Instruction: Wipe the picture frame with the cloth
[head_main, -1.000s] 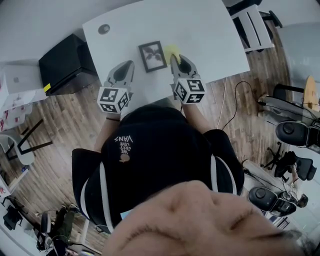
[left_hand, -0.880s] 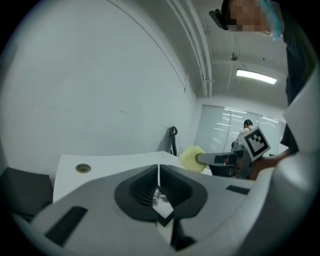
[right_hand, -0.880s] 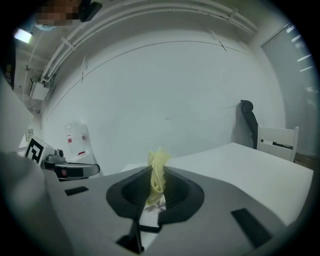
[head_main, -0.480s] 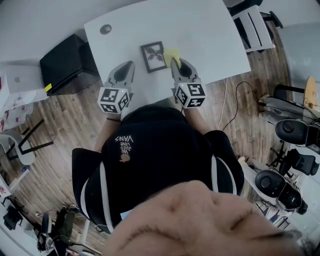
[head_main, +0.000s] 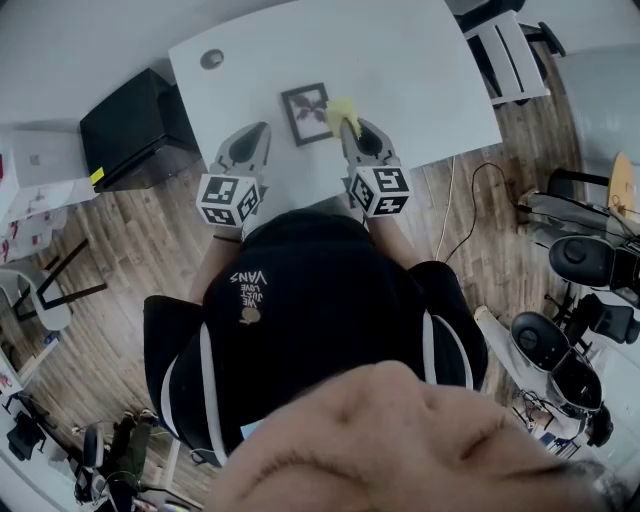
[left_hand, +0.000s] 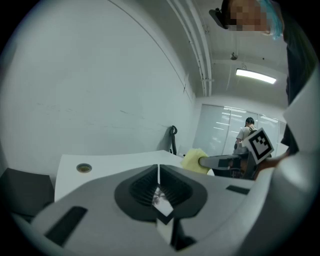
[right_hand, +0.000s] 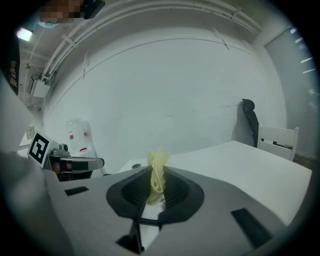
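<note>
A small dark picture frame (head_main: 307, 113) with a leaf print lies flat on the white table (head_main: 420, 70). A yellow cloth (head_main: 343, 109) touches the frame's right edge, and my right gripper (head_main: 348, 126) is shut on it. In the right gripper view the cloth (right_hand: 157, 176) stands up, bunched between the jaws. My left gripper (head_main: 260, 130) hovers over the table a little left of the frame, shut with nothing in it (left_hand: 158, 172). The left gripper view shows the cloth (left_hand: 193, 161) held off to the right.
A black box (head_main: 135, 125) stands on the floor by the table's left end. A white chair (head_main: 505, 55) sits at the right end. A round cable grommet (head_main: 211, 58) is set in the far left of the table. The person's body covers the near edge.
My right gripper has carried the cloth slightly left, up against the frame's right edge. The left gripper has stayed where it was.
</note>
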